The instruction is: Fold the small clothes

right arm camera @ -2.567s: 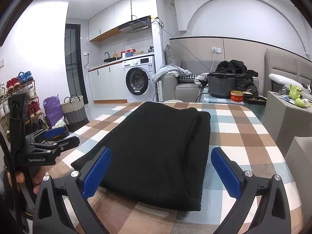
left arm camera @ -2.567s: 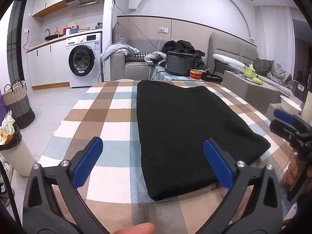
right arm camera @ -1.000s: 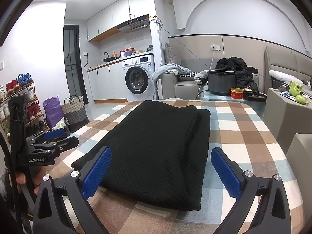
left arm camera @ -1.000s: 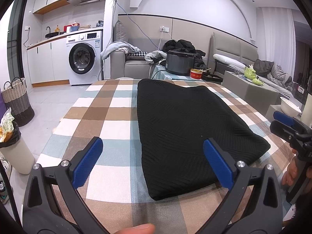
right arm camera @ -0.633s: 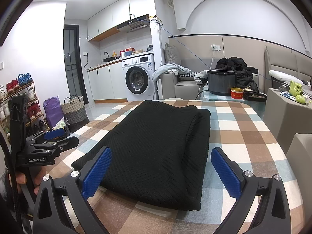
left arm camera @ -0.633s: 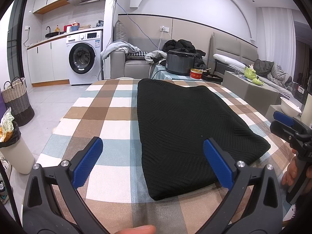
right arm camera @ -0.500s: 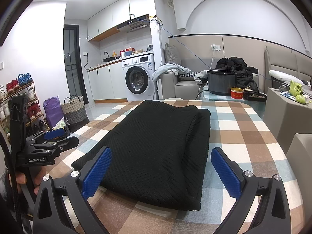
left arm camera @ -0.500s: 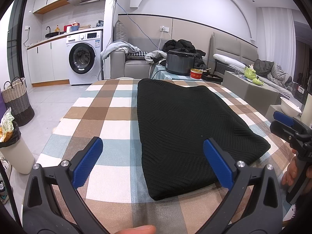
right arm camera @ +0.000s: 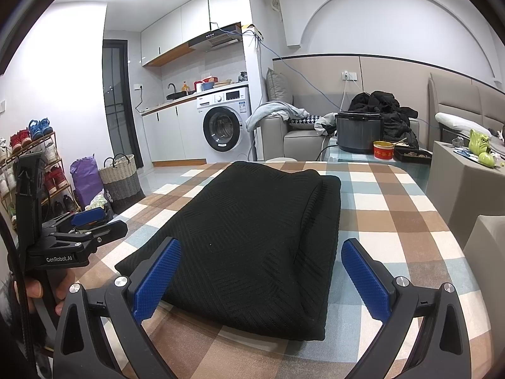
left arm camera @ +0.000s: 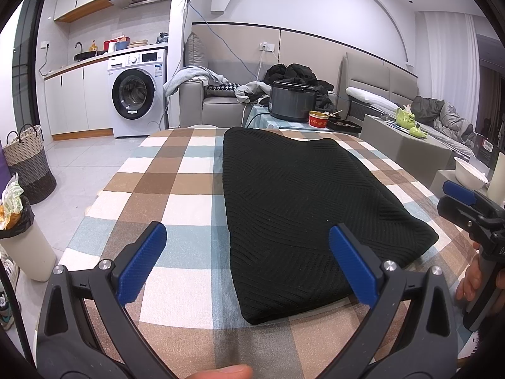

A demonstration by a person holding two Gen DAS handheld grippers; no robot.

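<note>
Left wrist view shows our left hand-held gripper [left arm camera: 244, 260] and right hand-held gripper [right arm camera: 260, 273] both spread wide, empty, before the black knit garment [left arm camera: 303, 195] on the tabletop [left arm camera: 176, 189]; soft, limp, best pinched at near corners.

"GenRobot.AI" in white lettering on the black body of the left gripper [right arm camera: 94, 225], right wrist view. No other legible text.
</note>
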